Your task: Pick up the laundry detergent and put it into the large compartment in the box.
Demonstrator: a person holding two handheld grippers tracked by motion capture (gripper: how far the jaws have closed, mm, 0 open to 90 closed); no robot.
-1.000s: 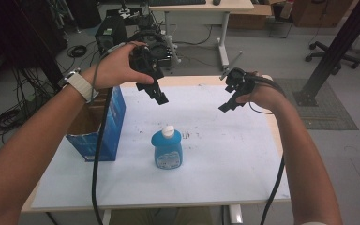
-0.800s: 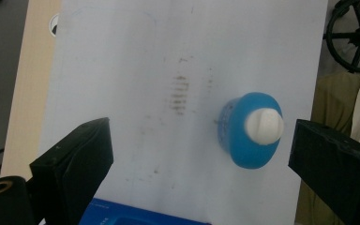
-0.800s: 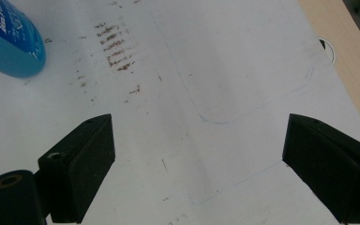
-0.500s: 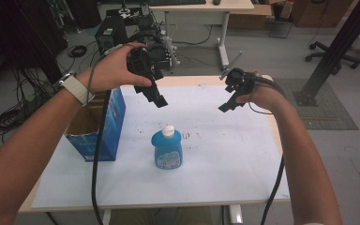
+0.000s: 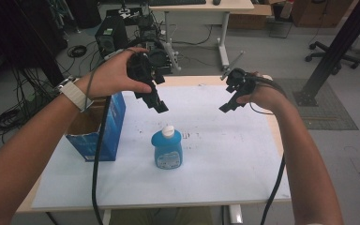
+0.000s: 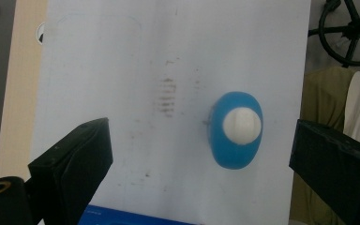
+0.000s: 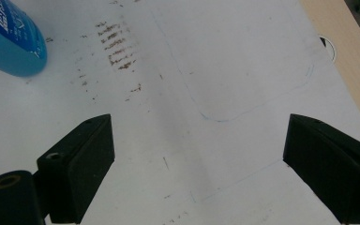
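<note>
High view: table (image 5: pixel 243 178) with white mat, open blue box (image 5: pixel 104 133) at its left edge, blue bottle (image 5: pixel 167 147) upright mid-mat just beside it — untouched. Left gripper (image 5: pixel 155 101) hovers above the bottle, right gripper (image 5: pixel 228 104) well apart; both sets of fingers spread, empty. Nothing grasped yet — all work seems left.

Label print on the blue bottle (image 5: pixel 167 149) is too small to read. In the right gripper view the bottle (image 7: pixel 7 40) is cut off by the top and left edges, cap out of frame. The blue box (image 5: pixel 98 126) left of the bottle is partly covered by the left forearm (image 5: pixel 33 140); its contents cannot be determined.
</note>
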